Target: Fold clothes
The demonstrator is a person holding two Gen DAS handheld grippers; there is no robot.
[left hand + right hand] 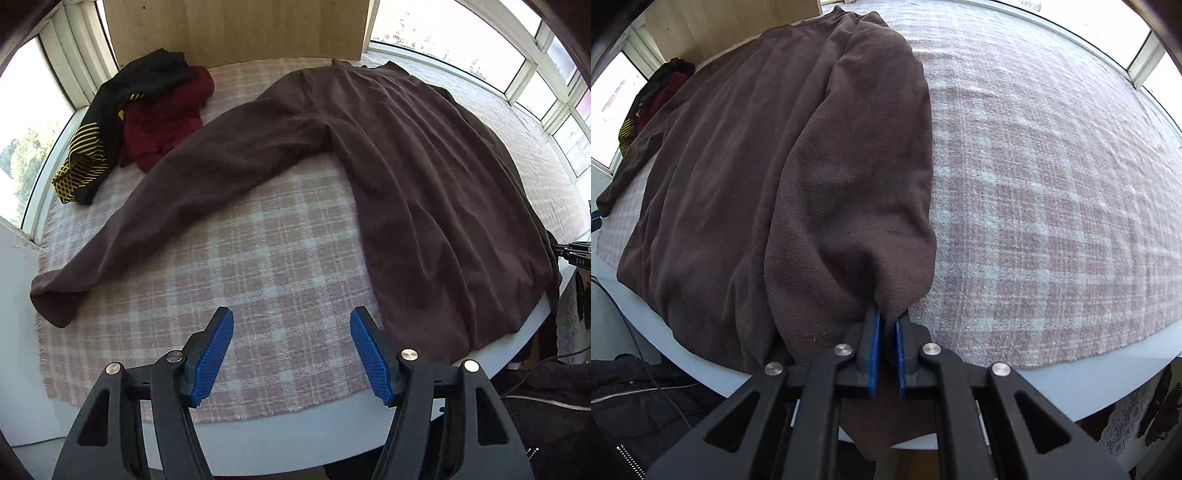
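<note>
On the plaid blanket (280, 258), my right gripper (887, 325) is clamped on the brown sweater (783, 177) sleeve; my left gripper (291, 325) hangs apart, holding nothing.

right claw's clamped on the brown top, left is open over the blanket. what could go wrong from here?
1. The right claw pinches only a small bunch of the brown top near the table edge; the fleece may slip out when pulled, or some fabric already hanging over the edge could drag more off.
2. The left sleeve lies spread out, with the left claw open and holding nothing, so a one-sided pull may skew the fold.
3. The plaid blanket may bunch.
</note>
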